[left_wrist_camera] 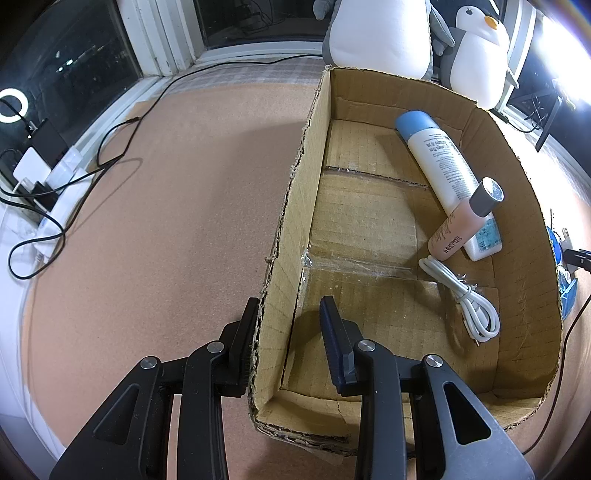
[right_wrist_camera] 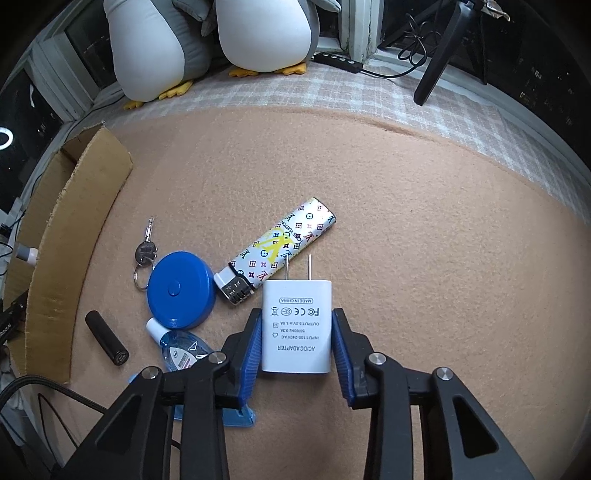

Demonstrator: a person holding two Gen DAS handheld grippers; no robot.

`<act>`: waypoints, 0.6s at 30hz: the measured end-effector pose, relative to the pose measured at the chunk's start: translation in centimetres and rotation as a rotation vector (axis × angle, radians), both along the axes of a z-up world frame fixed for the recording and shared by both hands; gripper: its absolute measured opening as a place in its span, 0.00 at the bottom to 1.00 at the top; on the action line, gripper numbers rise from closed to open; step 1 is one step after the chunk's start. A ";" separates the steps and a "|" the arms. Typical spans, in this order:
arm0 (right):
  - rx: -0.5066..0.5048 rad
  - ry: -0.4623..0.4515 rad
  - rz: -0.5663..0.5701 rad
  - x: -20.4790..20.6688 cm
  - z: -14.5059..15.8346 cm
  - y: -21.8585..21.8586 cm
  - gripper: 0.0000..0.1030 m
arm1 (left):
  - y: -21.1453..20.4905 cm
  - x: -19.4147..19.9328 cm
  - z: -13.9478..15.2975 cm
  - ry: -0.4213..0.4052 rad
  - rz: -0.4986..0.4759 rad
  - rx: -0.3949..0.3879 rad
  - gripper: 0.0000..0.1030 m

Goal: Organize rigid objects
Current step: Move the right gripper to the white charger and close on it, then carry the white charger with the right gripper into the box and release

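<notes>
My right claw [right_wrist_camera: 296, 314] is pinching the white power adapter [right_wrist_camera: 295, 332]. A blue pad sits flat against each long side, and the plug's two prongs point away from me. The adapter lies on the tan felt mat [right_wrist_camera: 443, 258].

Just past its prongs is a patterned lighter [right_wrist_camera: 280, 247], lying at a slant with its metal head towards me. To the left of that sits a round blue tape measure [right_wrist_camera: 181, 291]. A key on a ring [right_wrist_camera: 146, 251] touches its far edge, and a small clear blue bottle [right_wrist_camera: 181, 350] is tucked against its near edge. A black cylinder [right_wrist_camera: 106, 338] lies further left, near the outside of the cardboard box [right_wrist_camera: 85, 206].

My left claw [left_wrist_camera: 290, 302] stands spread astride the box's left wall [left_wrist_camera: 295, 184]. The outer finger rests against the cardboard, while the inner finger hangs inside the box, clear of the wall, so nothing is gripped.

Three things lie along the right side of the box. A white bottle with a blue cap [left_wrist_camera: 439, 162] lies on its side, and a pink bottle with a grey cap [left_wrist_camera: 458, 225] leans across its lower end. A coiled white cable [left_wrist_camera: 469, 299] lies nearer to me.

Two plush penguins [right_wrist_camera: 258, 33] sit beyond the box by the window.
</notes>
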State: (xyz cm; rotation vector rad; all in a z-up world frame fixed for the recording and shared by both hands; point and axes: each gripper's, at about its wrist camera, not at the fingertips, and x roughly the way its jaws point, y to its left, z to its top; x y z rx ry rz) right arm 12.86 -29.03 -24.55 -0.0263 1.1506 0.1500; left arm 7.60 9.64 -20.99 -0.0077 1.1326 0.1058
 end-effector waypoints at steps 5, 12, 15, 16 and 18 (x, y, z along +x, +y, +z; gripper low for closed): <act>-0.003 -0.018 -0.004 -0.5 0.3 -0.1 0.31 | 0.0 0.0 0.0 0.000 0.000 0.001 0.30; -0.002 -0.073 0.003 -1.4 2.4 0.5 0.31 | 0.0 0.0 0.0 0.000 0.000 0.000 0.30; 0.004 -0.111 0.022 -1.8 3.9 1.4 0.31 | 0.0 0.0 0.0 0.000 0.000 0.000 0.30; 0.005 -0.120 0.029 -1.9 4.3 1.8 0.31 | 0.0 0.0 0.0 0.000 0.000 0.000 0.30; 0.015 -0.142 0.051 -2.2 5.2 2.8 0.31 | 0.0 0.0 0.0 0.000 0.001 0.000 0.30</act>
